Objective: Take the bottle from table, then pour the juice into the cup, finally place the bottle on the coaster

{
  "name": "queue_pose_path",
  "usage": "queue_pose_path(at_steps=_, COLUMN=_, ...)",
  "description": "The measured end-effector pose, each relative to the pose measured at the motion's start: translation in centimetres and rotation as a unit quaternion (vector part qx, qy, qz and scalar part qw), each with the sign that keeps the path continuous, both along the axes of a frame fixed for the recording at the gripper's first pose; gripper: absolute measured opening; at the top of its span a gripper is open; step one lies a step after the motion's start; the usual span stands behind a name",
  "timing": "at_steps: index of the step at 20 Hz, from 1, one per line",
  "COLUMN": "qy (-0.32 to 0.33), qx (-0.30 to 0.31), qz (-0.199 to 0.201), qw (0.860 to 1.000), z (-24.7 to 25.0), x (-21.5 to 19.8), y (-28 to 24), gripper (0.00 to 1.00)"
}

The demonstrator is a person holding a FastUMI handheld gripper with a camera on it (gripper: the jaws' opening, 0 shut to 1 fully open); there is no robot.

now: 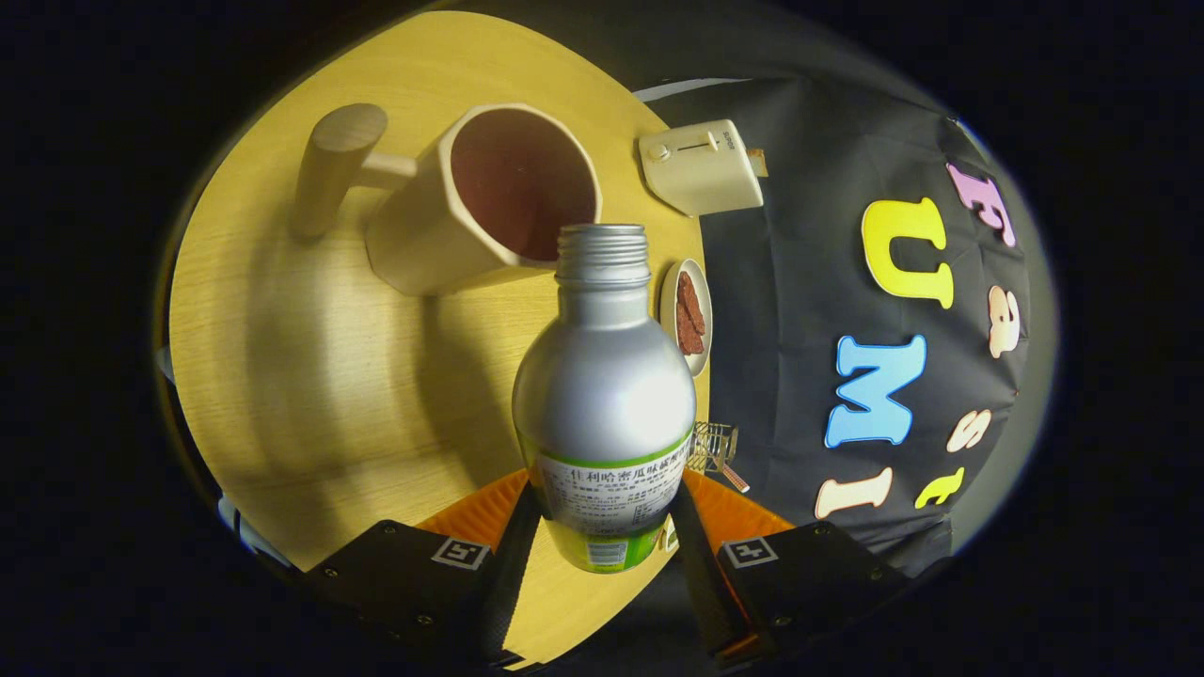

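My gripper (602, 522) is shut on a silver bottle (604, 376) with a green and white label, both fingers pressing its lower body. The bottle is uncapped and tipped over, its open threaded neck pointing at the rim of a beige cup (489, 202) just beyond it. The cup has a dark inside and a thick wooden handle (334, 165) on its far side. It stands on a round wooden table (310, 376). No liquid is visible leaving the neck.
A cream toaster-like box (701, 167) sits at the table edge beside the cup. A small plate (687, 315) holding brown pieces lies near the bottle's neck. A little wire basket (715, 447) stands close to my fingers. The black booth wall lies beyond the table edge.
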State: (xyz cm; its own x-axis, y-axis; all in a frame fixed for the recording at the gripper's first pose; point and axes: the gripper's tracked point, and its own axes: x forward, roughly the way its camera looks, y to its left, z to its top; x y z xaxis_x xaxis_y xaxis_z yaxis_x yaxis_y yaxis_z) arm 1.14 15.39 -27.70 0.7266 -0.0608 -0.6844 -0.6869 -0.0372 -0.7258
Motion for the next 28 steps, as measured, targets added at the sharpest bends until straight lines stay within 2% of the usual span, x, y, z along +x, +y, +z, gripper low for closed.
queue_pose_path(at_steps=4, qy=-0.004, qx=-0.035, qz=0.023, qw=0.999, z=0.8, x=0.5, y=0.3, gripper=0.75)
queue_pose_path(at_steps=17, qy=-0.001, qx=-0.122, qz=0.045, qw=0.992, z=2.2, x=0.9, y=-0.1, gripper=0.75)
queue_pose_path(at_steps=28, qy=-0.001, qx=-0.169, qz=0.064, qw=0.984, z=3.2, x=1.4, y=0.5, gripper=0.75)
